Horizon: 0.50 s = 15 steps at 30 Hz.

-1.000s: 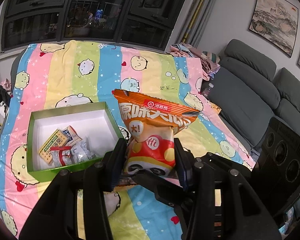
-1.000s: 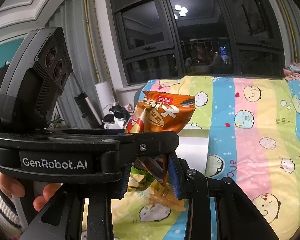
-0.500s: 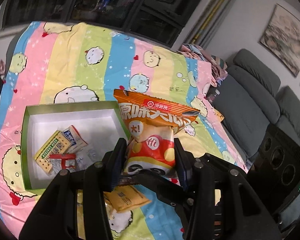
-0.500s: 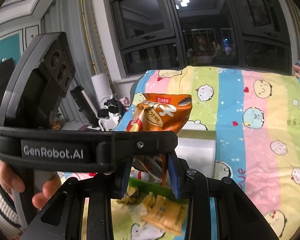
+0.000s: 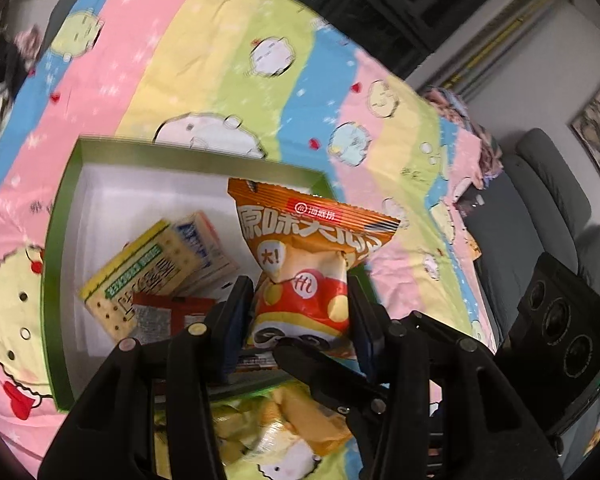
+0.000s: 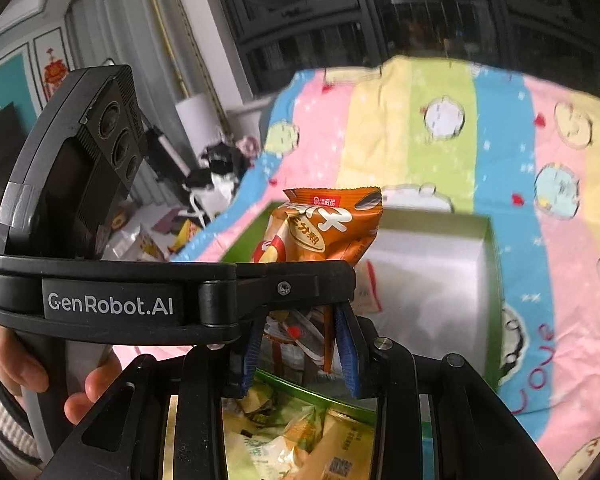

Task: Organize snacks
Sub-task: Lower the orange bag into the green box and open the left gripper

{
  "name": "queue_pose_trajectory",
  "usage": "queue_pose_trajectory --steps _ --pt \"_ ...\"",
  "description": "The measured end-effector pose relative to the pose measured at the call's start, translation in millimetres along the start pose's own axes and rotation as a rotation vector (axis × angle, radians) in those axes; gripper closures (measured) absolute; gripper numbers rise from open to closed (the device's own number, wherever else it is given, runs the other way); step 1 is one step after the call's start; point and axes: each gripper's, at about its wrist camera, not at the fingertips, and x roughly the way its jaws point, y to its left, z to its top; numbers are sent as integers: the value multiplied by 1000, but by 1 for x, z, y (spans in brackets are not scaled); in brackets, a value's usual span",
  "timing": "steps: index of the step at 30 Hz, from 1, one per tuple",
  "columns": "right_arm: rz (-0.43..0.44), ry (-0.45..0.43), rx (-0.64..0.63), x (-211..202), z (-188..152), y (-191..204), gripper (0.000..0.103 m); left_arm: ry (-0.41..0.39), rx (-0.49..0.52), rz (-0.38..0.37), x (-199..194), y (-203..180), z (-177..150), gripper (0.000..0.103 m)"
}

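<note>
Green box (image 5: pixel 56 248) on striped blanket (image 5: pixel 204 60) already holds cracker packs (image 5: pixel 148 272). Orange snack bag (image 5: pixel 304 264) over its right side, clamped by both left gripper (image 5: pixel 296 320) and right gripper (image 6: pixel 300 344). Loose yellow packets (image 6: pixel 296 436) near edge remain unsorted.

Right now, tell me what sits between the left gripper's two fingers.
The orange snack bag, pinched in the left gripper over the green box; left wrist view.

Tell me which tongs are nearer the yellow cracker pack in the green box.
Left. The left tongs, gripping the orange bag, sit just right of the yellow cracker pack, over the green box. The right tongs grip the same bag from farther right.
</note>
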Motion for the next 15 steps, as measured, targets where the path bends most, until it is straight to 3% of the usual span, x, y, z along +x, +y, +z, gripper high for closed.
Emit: queue_pose_trajectory --steps 8,15 --pt "-25 106 24 35 -9 -7 67 58 -70 15 29 28 1 57" --pt "-25 141 35 47 -11 -9 67 70 -76 48 34 33 -1 56"
